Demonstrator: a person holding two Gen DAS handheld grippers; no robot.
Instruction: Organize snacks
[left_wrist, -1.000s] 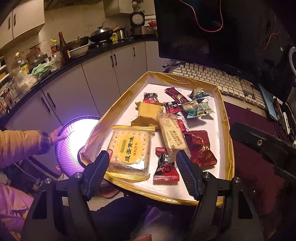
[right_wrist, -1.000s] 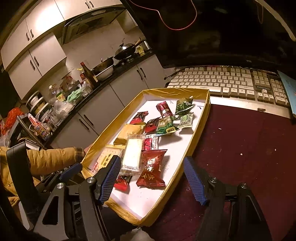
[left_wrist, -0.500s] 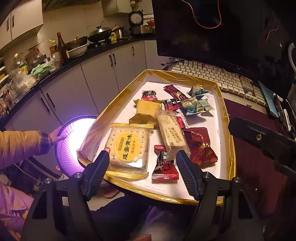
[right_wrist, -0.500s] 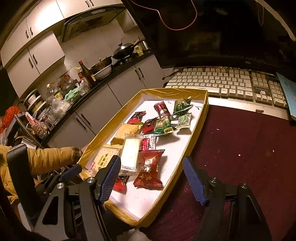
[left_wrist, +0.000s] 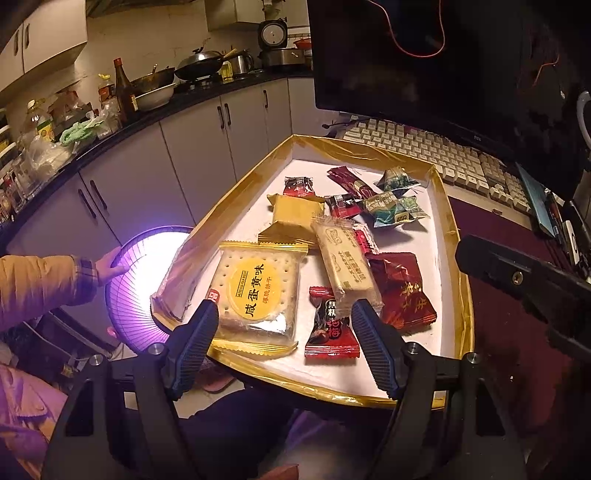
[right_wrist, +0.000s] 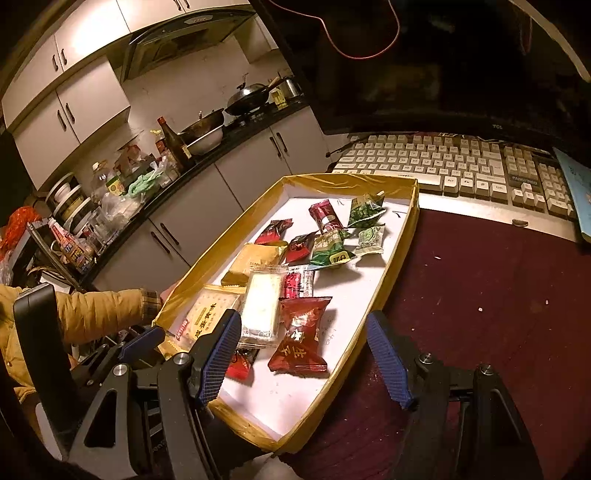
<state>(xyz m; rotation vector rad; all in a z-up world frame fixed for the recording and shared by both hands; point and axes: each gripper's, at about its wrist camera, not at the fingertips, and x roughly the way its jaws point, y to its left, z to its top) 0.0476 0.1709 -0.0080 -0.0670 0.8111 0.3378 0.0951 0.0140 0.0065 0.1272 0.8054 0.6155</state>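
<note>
Gold-rimmed tray (left_wrist: 453, 236): yellow-label cracker pack (left_wrist: 255, 295) lies flat at near-left, clear wafer bar (left_wrist: 345, 264) beside it, red packets (left_wrist: 400, 291) right, green packets (left_wrist: 395, 206) far end.

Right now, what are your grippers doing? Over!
Left gripper open, empty, over cracker pack. Right gripper open, empty, near red packet. Snacks loose in tray. Nothing blocking.
</note>
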